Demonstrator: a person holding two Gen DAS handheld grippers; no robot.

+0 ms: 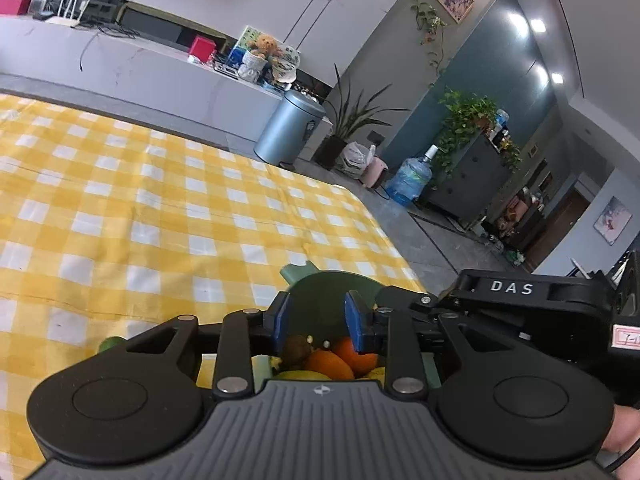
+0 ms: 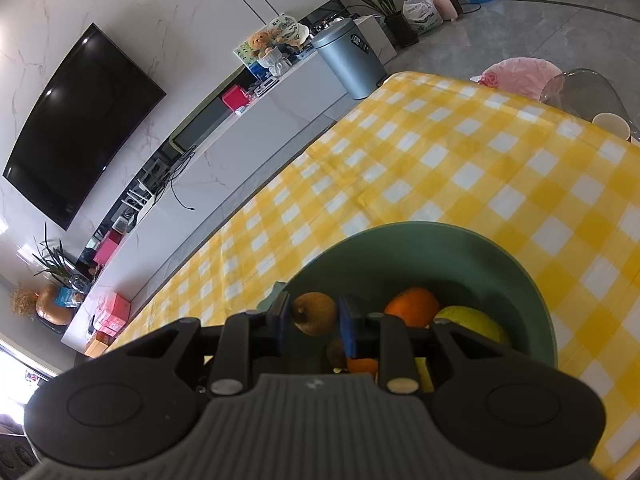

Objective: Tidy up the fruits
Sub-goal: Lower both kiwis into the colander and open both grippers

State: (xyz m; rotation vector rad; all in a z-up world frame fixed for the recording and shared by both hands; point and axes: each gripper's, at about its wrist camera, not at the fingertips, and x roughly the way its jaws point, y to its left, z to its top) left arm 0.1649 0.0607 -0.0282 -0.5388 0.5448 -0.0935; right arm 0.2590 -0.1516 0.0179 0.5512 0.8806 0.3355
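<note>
Both tools hung over the green bowl (image 2: 420, 252) on the yellow-checked surface (image 2: 460, 168), seemingly because the fruit was being gathered there: the right tool (image 2: 314, 322) was clenched on a brown kiwi (image 2: 314, 314), and the left tool (image 1: 318, 322) stood slightly parted around nothing. Inside lay two oranges (image 2: 412, 306), one yellow fruit (image 2: 470, 322) and a second kiwi (image 2: 336, 354).

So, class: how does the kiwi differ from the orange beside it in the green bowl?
The kiwi is dull brown; the orange is bright orange. The kiwi sits between the right gripper's fingers; the orange lies free, right of them. The kiwi looks smaller. Both are roundish fruits over the bowl.
</note>
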